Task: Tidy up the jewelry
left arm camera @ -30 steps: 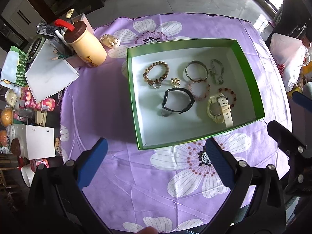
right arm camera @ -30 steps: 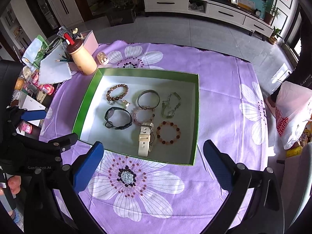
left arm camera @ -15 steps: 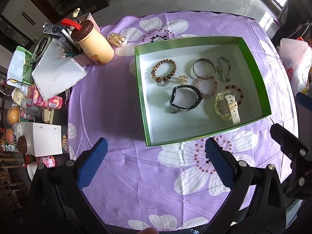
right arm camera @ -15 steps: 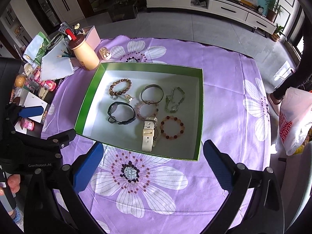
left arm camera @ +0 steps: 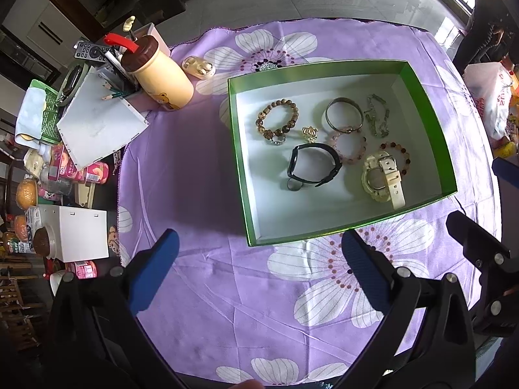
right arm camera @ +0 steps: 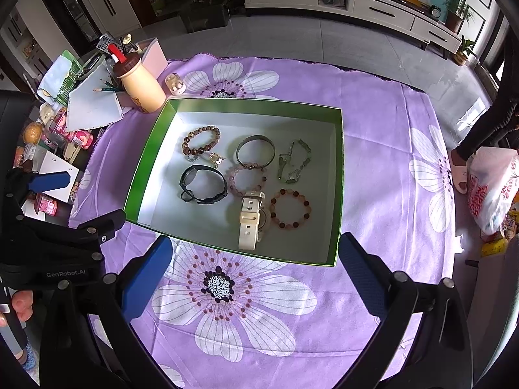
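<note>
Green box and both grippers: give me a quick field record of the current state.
container: green box, open, on purple floral cloth
contents: brown bead bracelet, metal bangle, chain bracelet, black band, pink bead bracelet, cream watch, red bead bracelet
left gripper: open, empty
right gripper: open, empty

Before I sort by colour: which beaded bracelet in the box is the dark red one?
The red bead bracelet, at the tray's right near corner beside the white watch. The others are brown and pale pink.
</note>
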A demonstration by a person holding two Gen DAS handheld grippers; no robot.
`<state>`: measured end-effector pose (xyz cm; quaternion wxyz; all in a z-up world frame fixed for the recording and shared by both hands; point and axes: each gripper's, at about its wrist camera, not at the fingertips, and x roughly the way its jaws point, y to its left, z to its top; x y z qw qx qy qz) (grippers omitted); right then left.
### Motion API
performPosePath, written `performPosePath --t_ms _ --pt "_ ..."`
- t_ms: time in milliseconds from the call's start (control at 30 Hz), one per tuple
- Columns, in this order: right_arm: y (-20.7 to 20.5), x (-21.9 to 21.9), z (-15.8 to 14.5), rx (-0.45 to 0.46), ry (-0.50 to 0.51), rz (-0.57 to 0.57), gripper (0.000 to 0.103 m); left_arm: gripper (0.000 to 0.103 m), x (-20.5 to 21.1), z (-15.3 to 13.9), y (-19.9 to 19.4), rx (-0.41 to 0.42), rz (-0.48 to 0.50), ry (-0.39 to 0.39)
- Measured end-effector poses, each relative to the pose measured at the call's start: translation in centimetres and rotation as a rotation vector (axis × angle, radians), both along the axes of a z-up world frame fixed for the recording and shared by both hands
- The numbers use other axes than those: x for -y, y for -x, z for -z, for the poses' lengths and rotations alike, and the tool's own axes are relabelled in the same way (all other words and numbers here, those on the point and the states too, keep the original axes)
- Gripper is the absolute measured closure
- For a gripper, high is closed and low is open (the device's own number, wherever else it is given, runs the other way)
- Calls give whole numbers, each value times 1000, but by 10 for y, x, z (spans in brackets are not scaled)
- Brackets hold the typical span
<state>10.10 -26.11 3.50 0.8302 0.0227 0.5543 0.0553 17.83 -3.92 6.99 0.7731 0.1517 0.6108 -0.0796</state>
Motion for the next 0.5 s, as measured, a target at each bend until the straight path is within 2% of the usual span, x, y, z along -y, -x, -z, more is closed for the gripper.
performPosePath --t_ms 500 --pt "2 -1 0 2 1 -2 1 2 0 1 -1 7 -18 6"
